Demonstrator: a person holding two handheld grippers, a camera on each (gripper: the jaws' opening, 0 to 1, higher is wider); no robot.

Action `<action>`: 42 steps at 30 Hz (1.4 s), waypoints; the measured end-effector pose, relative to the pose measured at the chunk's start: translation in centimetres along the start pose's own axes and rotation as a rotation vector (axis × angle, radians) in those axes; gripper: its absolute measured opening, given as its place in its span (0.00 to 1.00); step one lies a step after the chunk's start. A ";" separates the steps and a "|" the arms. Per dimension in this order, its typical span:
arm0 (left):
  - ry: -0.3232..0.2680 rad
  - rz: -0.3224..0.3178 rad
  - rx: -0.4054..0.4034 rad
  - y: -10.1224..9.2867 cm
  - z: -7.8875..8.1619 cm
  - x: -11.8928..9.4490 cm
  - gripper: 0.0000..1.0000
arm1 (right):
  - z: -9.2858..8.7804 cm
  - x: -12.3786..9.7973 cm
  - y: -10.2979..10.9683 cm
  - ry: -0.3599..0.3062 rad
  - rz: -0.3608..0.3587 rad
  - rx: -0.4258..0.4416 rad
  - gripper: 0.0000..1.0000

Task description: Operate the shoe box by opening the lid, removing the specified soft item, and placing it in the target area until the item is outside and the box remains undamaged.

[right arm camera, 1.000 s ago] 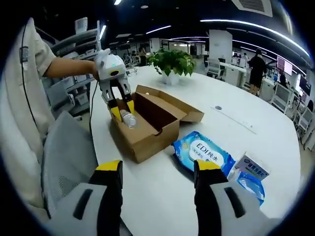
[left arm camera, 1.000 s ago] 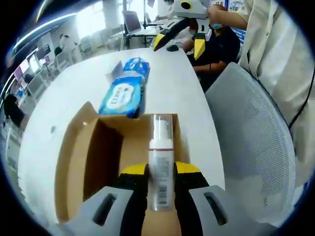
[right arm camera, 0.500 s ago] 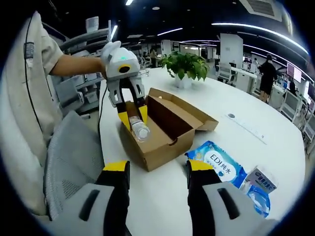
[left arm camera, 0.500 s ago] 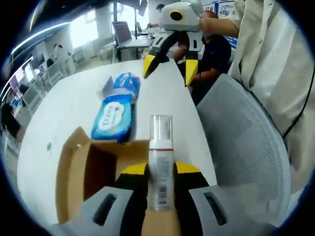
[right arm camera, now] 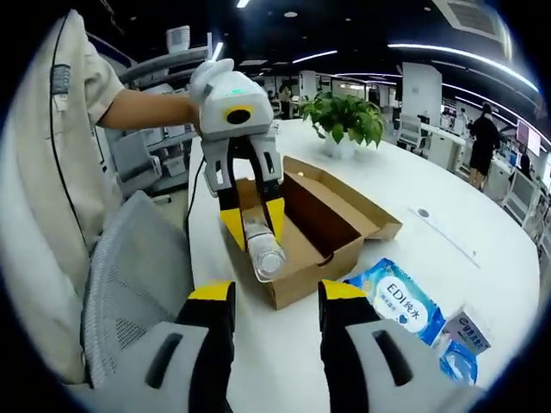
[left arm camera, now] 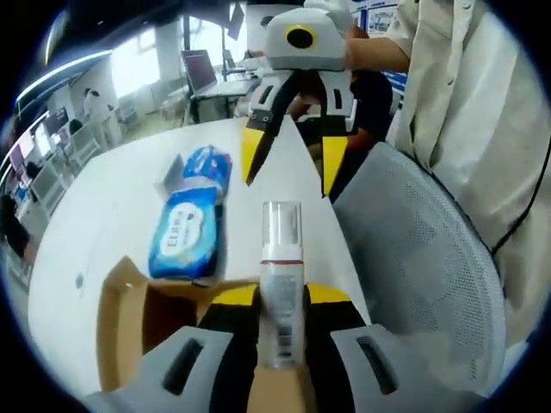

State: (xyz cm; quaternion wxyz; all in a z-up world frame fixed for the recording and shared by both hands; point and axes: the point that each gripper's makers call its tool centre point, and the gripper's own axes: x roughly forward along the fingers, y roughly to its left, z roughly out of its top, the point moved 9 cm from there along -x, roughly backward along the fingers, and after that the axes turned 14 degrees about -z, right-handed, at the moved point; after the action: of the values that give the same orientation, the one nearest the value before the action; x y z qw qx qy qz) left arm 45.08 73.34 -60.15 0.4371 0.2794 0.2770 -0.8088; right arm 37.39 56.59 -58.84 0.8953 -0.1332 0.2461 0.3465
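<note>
A white table (right arm camera: 482,258) stood in an open office, with an open cardboard box (right arm camera: 331,237) on it and a plant (right arm camera: 347,120) behind. The left gripper (left arm camera: 282,297) was closed on a clear bottle (left arm camera: 281,284) and held it above the box edge. The right gripper (right arm camera: 267,292) was empty, its jaws apart. A blue wipes pack (right arm camera: 398,299) lay on the table just beside the box.

Brown shoe box (right arm camera: 331,249), blue wipes pack (right arm camera: 399,298), clear white-labelled bottle (left arm camera: 281,284), yellow-tipped left claw (left arm camera: 282,298).
</note>
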 end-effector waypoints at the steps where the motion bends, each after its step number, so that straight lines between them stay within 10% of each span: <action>1: -0.002 -0.005 0.005 0.0 0.0 0.1 0.17 | 0.0 0.0 0.1 0.000 0.003 -0.002 0.33; 42: -0.110 -0.002 0.019 0.5 1.8 1.4 0.21 | 1.4 0.1 0.2 0.004 0.035 -0.039 0.16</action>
State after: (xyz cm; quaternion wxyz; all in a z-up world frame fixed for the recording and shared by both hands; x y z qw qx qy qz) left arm 44.50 71.05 -59.96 0.4484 0.2382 0.2450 -0.8259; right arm 37.81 57.33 -57.68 0.8859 -0.1471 0.2431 0.3666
